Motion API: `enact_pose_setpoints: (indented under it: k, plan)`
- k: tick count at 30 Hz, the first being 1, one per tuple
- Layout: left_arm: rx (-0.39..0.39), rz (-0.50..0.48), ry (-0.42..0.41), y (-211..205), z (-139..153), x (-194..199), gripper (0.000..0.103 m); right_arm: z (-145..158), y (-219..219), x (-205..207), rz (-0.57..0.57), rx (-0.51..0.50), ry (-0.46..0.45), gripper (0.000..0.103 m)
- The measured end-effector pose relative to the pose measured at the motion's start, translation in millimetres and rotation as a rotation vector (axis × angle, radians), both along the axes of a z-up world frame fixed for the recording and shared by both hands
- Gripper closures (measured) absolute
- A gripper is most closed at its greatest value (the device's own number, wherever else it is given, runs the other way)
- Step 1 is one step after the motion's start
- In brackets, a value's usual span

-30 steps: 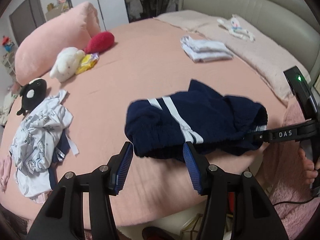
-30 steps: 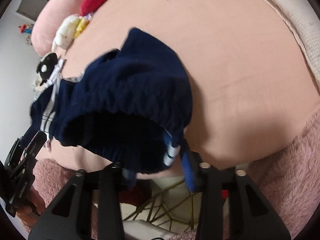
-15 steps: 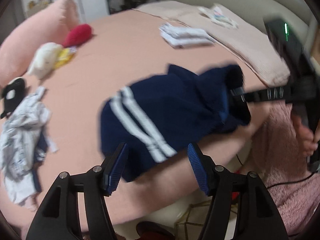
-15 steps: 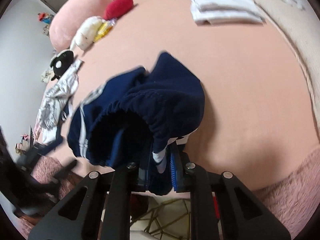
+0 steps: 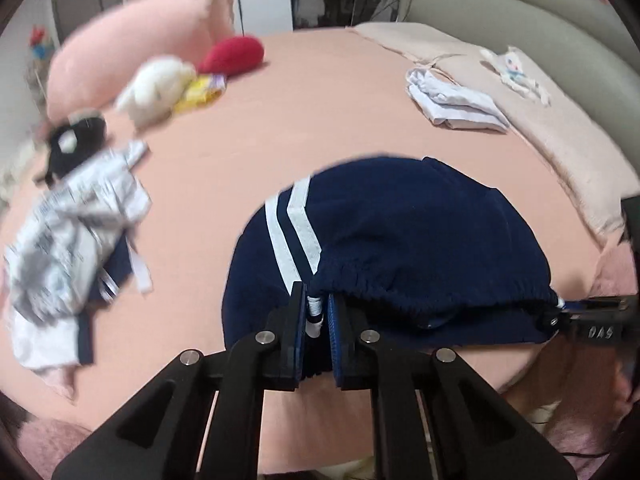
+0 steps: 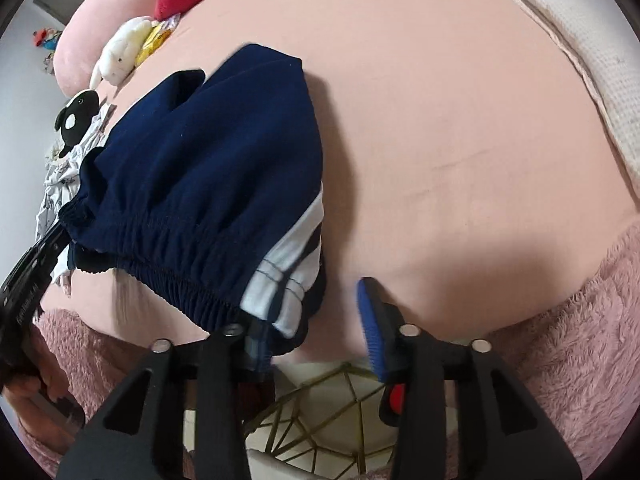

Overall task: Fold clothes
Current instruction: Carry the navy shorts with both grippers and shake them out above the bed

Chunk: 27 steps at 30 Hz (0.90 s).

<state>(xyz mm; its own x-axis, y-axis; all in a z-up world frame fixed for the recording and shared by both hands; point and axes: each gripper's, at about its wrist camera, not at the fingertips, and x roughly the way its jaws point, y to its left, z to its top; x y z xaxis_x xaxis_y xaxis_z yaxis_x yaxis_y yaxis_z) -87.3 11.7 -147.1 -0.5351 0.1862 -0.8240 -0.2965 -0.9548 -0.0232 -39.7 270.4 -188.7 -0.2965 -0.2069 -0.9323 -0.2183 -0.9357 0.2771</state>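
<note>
Navy shorts with white side stripes lie on the pink bed near its front edge. My left gripper is shut on the striped left end of the waistband. My right gripper is open in its own view, with the striped right end of the shorts draped over its left finger. In the left wrist view the right gripper sits at the waistband's right end. The waistband stretches between the two grippers.
A folded white garment lies at the back right. A crumpled white printed garment lies at the left. Plush toys and a pink pillow sit at the back left. A fuzzy pink rug edges the bed.
My left gripper closed on the left end of the waistband. My right gripper, shut on the shorts half a second ago, has opened. The shorts spread out flatter across the bed.
</note>
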Motion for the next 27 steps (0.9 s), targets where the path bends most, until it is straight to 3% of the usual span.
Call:
enact_pose_setpoints:
  k: [2, 3, 6, 10, 13, 16, 18, 19, 23, 25, 27]
  plan:
    - [0.009, -0.013, -0.027, -3.0, -9.4, -4.1, 0.090, 7.8, -8.7, -4.7, 0.049, 0.032, 0.041, 0.071]
    - [0.001, -0.020, -0.033, -3.4, -11.4, -5.4, 0.092, 12.2, -11.1, -8.5, 0.075, 0.049, 0.060, 0.087]
    - [0.024, -0.032, 0.000, -8.6, 11.1, -14.7, 0.094, 31.8, -11.2, -25.7, 0.120, 0.104, 0.099, 0.095]
    - [0.061, -0.041, 0.144, -12.7, 93.5, -44.0, 0.094, 101.9, -0.7, -71.7, 0.127, 0.172, 0.224, 0.095]
    - [0.068, -0.052, 0.294, -14.2, 173.1, -64.4, 0.094, 185.3, -2.5, -106.4, 0.115, 0.224, 0.384, 0.095]
    - [0.077, -0.057, 0.424, -24.4, 236.3, -57.6, 0.094, 267.6, -11.1, -107.8, 0.098, 0.288, 0.582, 0.095]
    - [0.093, -0.057, 0.451, -33.8, 256.1, -47.9, 0.094, 271.9, -15.8, -94.6, 0.099, 0.281, 0.602, 0.095]
    - [0.106, -0.053, 0.430, -38.9, 250.9, -43.5, 0.094, 267.9, -18.0, -86.5, 0.100, 0.271, 0.598, 0.094]
    - [0.149, -0.033, 0.262, -52.5, 182.7, -28.0, 0.094, 251.8, -26.8, -54.2, 0.106, 0.230, 0.583, 0.094]
    - [0.165, -0.019, 0.155, -58.8, 139.4, -22.3, 0.094, 204.8, -26.4, -43.3, 0.106, 0.204, 0.481, 0.094]
    - [0.138, -0.012, -0.002, -54.6, 68.3, -25.2, 0.093, 134.4, -22.8, -36.6, 0.093, 0.154, 0.318, 0.093]
